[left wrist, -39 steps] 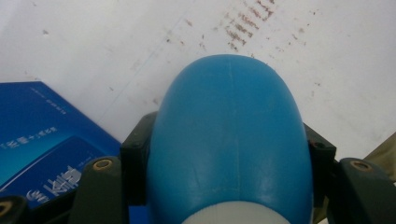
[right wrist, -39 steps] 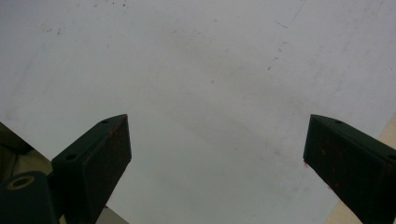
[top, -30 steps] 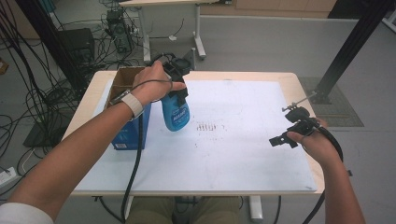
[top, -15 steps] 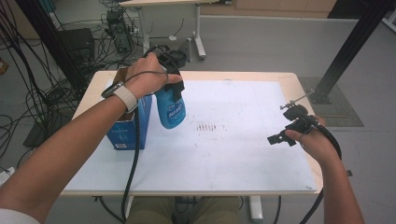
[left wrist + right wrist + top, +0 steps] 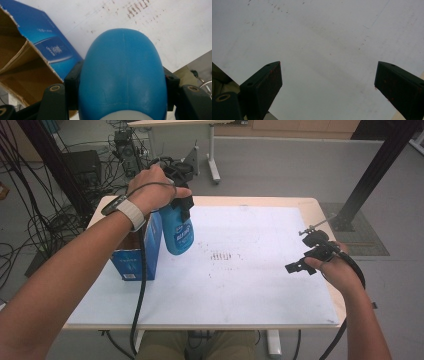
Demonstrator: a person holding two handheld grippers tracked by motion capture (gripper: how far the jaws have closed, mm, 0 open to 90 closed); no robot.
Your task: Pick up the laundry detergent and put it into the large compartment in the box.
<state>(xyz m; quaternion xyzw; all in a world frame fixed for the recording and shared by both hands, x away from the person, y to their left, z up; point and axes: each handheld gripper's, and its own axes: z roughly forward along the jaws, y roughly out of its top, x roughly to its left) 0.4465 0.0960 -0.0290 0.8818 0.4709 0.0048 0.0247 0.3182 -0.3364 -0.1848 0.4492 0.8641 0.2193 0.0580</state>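
fingers (image 5: 72, 87) of the left gripper (image 5: 180, 182) clamp the blue bottle (image 5: 177, 232) by its sides so it hangs upright, clear of the worktop (image 5: 260, 285), beside the open box (image 5: 137, 252); right gripper (image 5: 307, 262) idles, spread wide.

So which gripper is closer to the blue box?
Left. The left gripper holds a blue bottle right beside the box; the right gripper hovers open far across the table's other side.

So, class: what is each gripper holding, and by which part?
The left gripper is shut on the blue bottle, clamping its upper body from both sides. The right gripper holds nothing, jaws open.
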